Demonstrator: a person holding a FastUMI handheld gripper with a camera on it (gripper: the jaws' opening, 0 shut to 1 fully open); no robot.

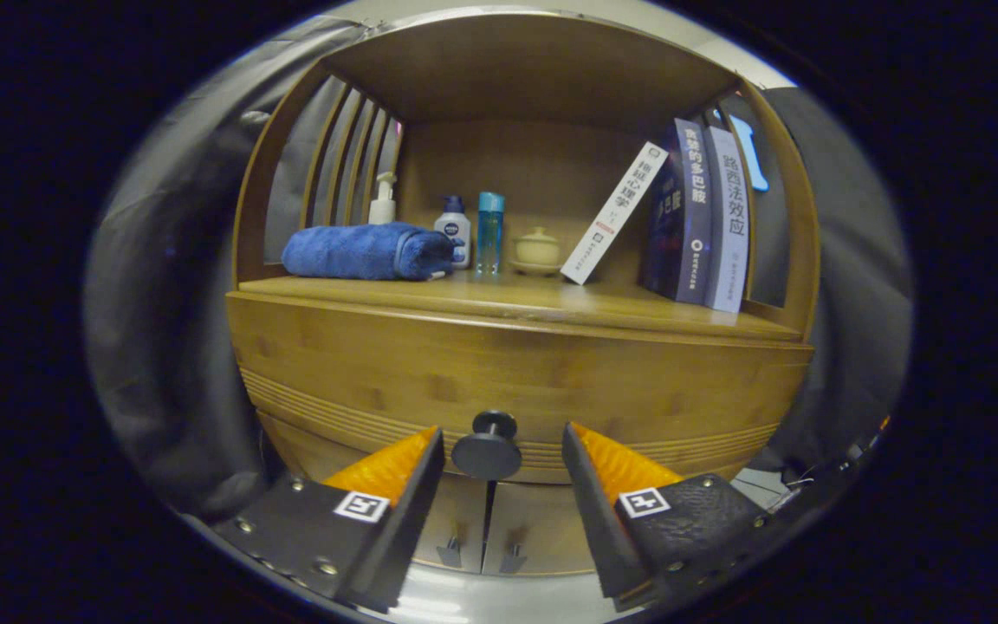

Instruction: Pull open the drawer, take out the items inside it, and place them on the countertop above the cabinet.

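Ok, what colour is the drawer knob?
Black, in the gripper view: the knob sits between the open gripper fingers.

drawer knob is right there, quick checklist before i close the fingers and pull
1. Gripper open wide enough for the knob: ok.
2. Drawer knob centred between the fingers: ok, gap on both sides.
3. Fingers touching the knob: not ok, both stand apart from it.
4. Drawer shut and ready to pull: ok, front flush.
5. Room on the countertop for items: ok, bare wood ahead of the blue towel and books.
6. Drawer contents: cannot tell, hidden.
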